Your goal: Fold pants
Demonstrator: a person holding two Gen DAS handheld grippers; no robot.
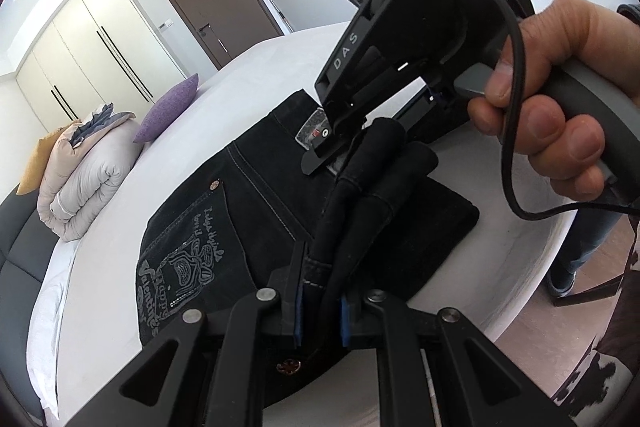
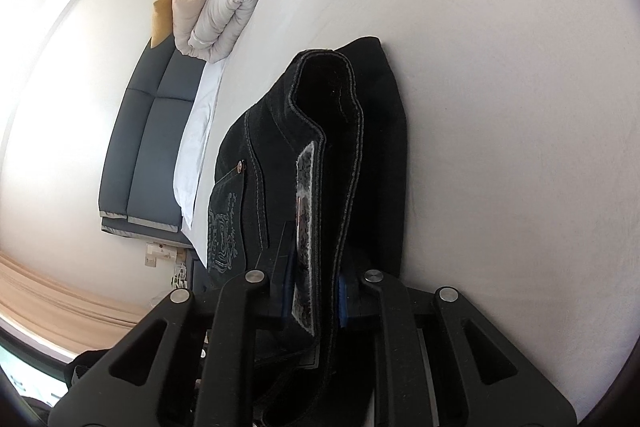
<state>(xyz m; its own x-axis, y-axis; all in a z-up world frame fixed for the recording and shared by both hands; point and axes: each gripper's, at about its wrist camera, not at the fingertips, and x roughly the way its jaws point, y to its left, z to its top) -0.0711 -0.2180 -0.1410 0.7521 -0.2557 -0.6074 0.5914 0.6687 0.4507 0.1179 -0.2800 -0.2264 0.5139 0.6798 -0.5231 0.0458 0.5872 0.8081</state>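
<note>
Two claws are both clamped on the black jeans [image 1: 256, 195], which lie partly folded on the white bed [image 1: 120, 307]: left claw [image 1: 322, 311] is nearly closed on bunched hem ends, right claw [image 2: 314, 291] nearly closed on the waistband edge by the grey patch [image 2: 306, 195]. Judging by the layout, this is the carry-over fold. To do it well: keep both grips firm, lift just enough for the cloth to clear the layer below, move both hands level and together, line the edges up before lowering, release only once the fabric lies flat. Watch the cable on the right tool near the fabric. Readable: "DAS" on the right claw's housing [image 1: 348, 51]; back pocket embroidery [image 1: 180, 267] seems to read "Happy Valentine's", smaller script illegible. Patch text is too blurred.
</note>
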